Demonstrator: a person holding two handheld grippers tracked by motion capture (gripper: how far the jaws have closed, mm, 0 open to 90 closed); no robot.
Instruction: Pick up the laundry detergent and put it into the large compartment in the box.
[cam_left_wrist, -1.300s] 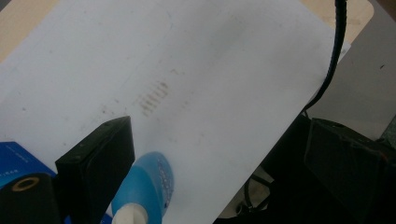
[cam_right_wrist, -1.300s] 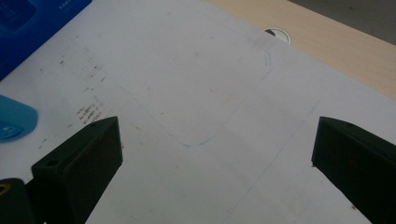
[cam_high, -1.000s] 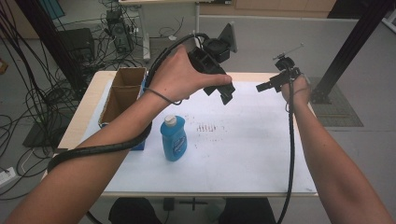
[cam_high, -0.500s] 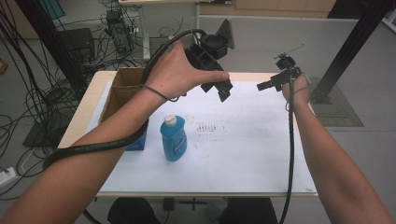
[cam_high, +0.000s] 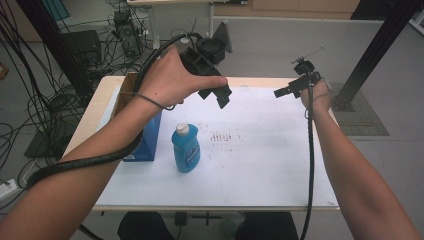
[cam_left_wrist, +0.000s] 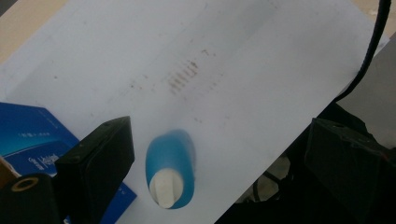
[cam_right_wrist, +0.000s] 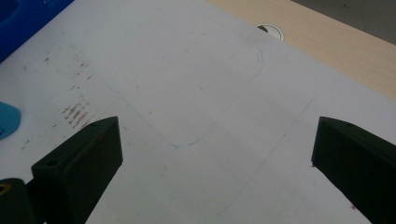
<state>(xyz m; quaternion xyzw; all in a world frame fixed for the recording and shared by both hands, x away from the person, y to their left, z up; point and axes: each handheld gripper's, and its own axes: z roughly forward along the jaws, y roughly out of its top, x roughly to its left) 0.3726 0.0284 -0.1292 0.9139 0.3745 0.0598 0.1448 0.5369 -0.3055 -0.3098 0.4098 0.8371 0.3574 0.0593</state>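
Observation:
A blue dish-soap bottle (cam_high: 186, 148) with a white cap stands upright on the white sheet (cam_high: 260, 150) covering the table. My left gripper (cam_high: 220, 96) hovers in the air above and behind it, tilted down. In the left gripper view the bottle (cam_left_wrist: 170, 168) appears from above between the wide-apart jaws of the left gripper (cam_left_wrist: 224, 163), which is open and holds nothing. My right gripper (cam_high: 286, 90) hangs over the table's far right. In its own view the right gripper (cam_right_wrist: 215, 158) is open over the bare sheet (cam_right_wrist: 187, 84).
A blue carton (cam_high: 145, 140) lies left of the bottle, in front of an open cardboard box (cam_high: 125, 92). The sheet carries brown smudges (cam_high: 222, 136) and a faint pen outline (cam_right_wrist: 210, 116). A cable hole (cam_right_wrist: 269, 30) sits in the wooden tabletop. Cables trail from both grippers.
The left hand and its gripper have drifted slightly left above the table. The right gripper and the bottle have stayed put.

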